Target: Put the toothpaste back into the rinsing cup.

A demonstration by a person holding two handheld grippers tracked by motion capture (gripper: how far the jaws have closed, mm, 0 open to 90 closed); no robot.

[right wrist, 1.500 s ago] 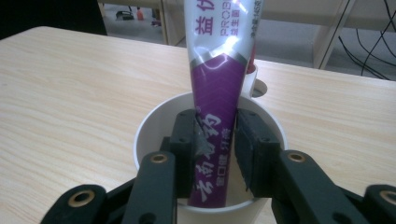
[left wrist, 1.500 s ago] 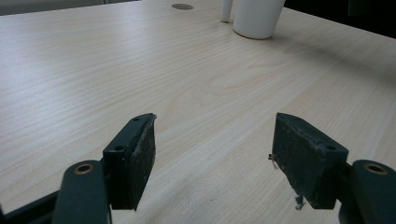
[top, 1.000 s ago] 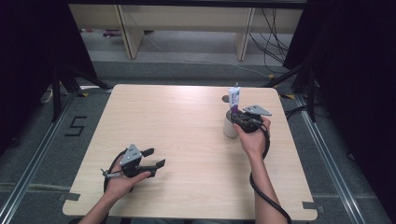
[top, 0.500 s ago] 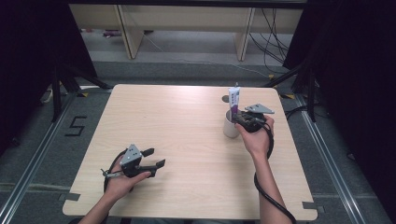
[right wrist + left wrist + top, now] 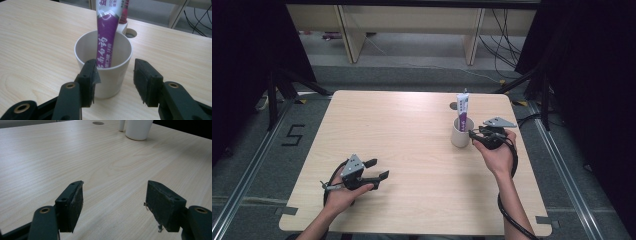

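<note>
A white cup (image 5: pixel 460 135) stands on the right half of the wooden table (image 5: pixel 412 120), and a purple-and-white toothpaste tube (image 5: pixel 462 106) leans upright inside it. My right gripper (image 5: pixel 473 136) sits just right of the cup, open and empty. In the right gripper view the cup (image 5: pixel 103 75) and tube (image 5: pixel 107 40) lie straight ahead, just beyond the open right gripper (image 5: pixel 116 76). My left gripper (image 5: pixel 378 169) rests near the front left of the table, open with nothing in it. The left gripper view shows the left gripper (image 5: pixel 115 200) over bare wood, with the cup (image 5: pixel 138 128) far off.
A round cable hole (image 5: pixel 453 105) is set in the table just behind the cup. Cables trail from both grippers toward the front edge. Beyond the table's far edge stand wooden furniture legs (image 5: pixel 348 35) and loose floor cables (image 5: pixel 507 45).
My right gripper has drawn back slightly from the cup, toward the right and the near edge. The cup, tube and left gripper have stayed put.
</note>
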